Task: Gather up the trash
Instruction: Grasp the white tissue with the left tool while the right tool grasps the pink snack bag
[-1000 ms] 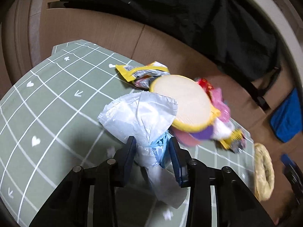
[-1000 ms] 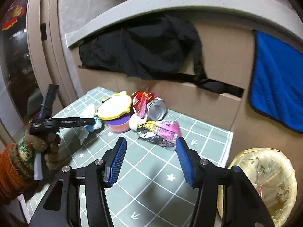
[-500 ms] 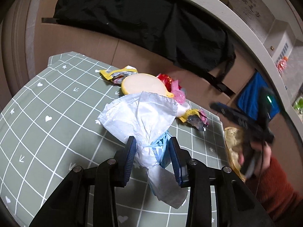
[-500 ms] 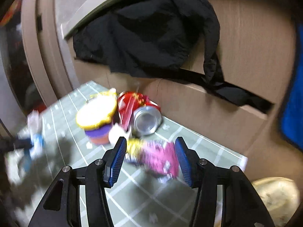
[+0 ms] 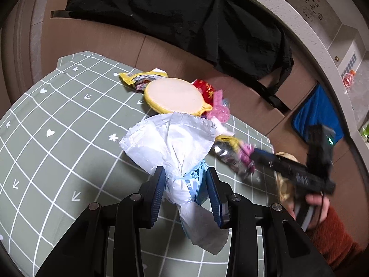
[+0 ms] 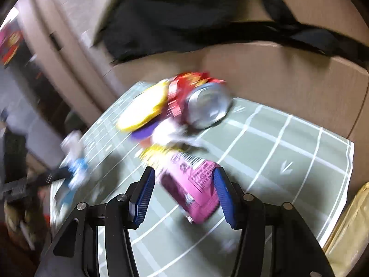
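My left gripper point(image 5: 185, 181) is shut on a crumpled white and blue wrapper point(image 5: 171, 143), held above the green checked mat point(image 5: 57, 120). My right gripper point(image 6: 183, 185) is open, its jaws on either side of a pink and yellow snack packet point(image 6: 191, 184) lying on the mat point(image 6: 265, 161). It also shows in the left wrist view point(image 5: 251, 155) at that packet point(image 5: 235, 155). Behind lie a yellow-rimmed lid point(image 5: 174, 98), a red wrapper point(image 5: 205, 87), a silver can point(image 6: 207, 106) and a yellow wrapper point(image 5: 143, 78).
A bin lined with a yellowish bag point(image 6: 348, 228) stands off the mat's right edge. Cardboard walls point(image 5: 96, 43) with a black cloth point(image 5: 173, 11) close off the back. A blue cloth point(image 5: 316, 113) hangs at the right.
My right gripper has moved forward and down until the pink packet lies between its open jaws. My left gripper has kept its grip on the wrapper and barely moved.
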Demonstrator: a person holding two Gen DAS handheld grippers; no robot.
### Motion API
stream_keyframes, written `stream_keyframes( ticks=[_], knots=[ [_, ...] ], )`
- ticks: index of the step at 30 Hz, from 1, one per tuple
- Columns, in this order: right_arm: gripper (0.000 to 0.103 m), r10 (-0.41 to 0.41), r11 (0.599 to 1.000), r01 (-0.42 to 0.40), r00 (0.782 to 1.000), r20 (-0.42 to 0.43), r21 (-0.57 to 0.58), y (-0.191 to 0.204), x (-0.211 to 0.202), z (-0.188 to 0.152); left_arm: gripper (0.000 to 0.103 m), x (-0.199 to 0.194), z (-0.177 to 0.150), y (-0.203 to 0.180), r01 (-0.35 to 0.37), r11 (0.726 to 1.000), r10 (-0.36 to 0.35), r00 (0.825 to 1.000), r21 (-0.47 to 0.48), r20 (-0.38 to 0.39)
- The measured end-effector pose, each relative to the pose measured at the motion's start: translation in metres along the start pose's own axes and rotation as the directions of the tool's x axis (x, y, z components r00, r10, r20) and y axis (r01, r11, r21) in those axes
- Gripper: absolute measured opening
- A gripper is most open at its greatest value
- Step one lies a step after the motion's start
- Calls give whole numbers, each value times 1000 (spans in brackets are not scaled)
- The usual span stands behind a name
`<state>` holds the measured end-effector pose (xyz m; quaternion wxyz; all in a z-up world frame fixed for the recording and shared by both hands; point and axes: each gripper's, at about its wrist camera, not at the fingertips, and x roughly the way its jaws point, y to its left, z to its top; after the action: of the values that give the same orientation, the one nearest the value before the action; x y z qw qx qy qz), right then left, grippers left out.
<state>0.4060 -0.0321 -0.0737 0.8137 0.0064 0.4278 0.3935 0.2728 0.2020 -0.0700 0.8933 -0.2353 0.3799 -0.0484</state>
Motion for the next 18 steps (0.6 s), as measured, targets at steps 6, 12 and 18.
stream_keyframes(
  ticks=[6,12,18],
  knots=[
    [51,-147,940,164,986,78,-299,57,-23,-12,38,1,-1,-3,5,1000,-5,1000,-9,-1],
    [51,-217,882,214,975,42,-419,61,3,-6,38,-1,-5,-1,1,1000,-2,1000,-16,-10],
    [51,-240,915,213,970,-37,-342,31,44,1,38,-3,-5,8,-23,999,23,1000,-31,-5]
  ],
)
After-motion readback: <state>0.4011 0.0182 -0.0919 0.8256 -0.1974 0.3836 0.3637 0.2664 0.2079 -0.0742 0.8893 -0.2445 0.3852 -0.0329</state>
